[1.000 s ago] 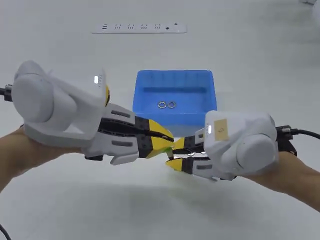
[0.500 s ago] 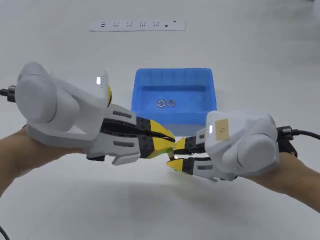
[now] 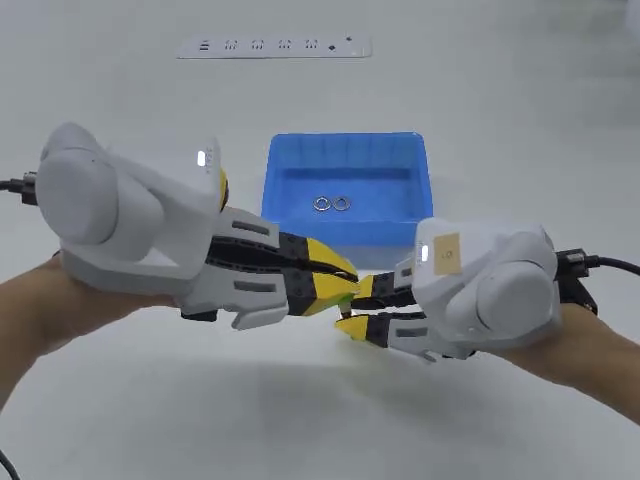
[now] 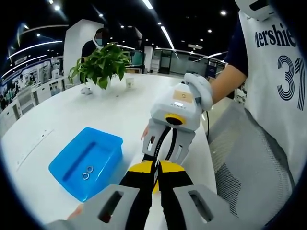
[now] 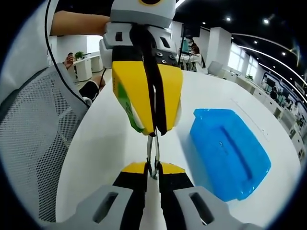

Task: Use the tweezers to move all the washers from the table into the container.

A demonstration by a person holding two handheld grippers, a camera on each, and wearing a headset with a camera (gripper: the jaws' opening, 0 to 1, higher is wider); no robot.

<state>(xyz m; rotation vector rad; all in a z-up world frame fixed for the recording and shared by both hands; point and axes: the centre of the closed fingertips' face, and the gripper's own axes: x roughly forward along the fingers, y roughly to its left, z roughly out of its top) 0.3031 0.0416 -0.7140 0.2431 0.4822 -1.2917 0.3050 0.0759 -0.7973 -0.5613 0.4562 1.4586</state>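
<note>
Thin metal tweezers (image 5: 153,155) run between the two grippers, which face each other tip to tip in front of the blue container (image 3: 290,170). My left gripper (image 3: 345,279) is shut on the tweezers' far end. My right gripper (image 5: 153,173) is shut on the near end, and its tips (image 3: 350,322) sit just below the left one's. Two washers (image 3: 332,204) lie side by side in the container (image 4: 103,143), also seen as washers (image 4: 87,172) from the left gripper. Both grippers hang a little above the white table, short of the container's near wall.
A white power strip (image 3: 274,46) lies at the far edge of the table (image 3: 520,120). A potted plant (image 4: 100,62) stands far across the table. The person's torso in a numbered jersey (image 4: 273,76) and a mesh chair (image 5: 38,139) are close behind the grippers.
The head camera has tilted slightly, so the container sits a bit higher in the picture. The left gripper has edged a little to the right; both stay shut, tip to tip.
</note>
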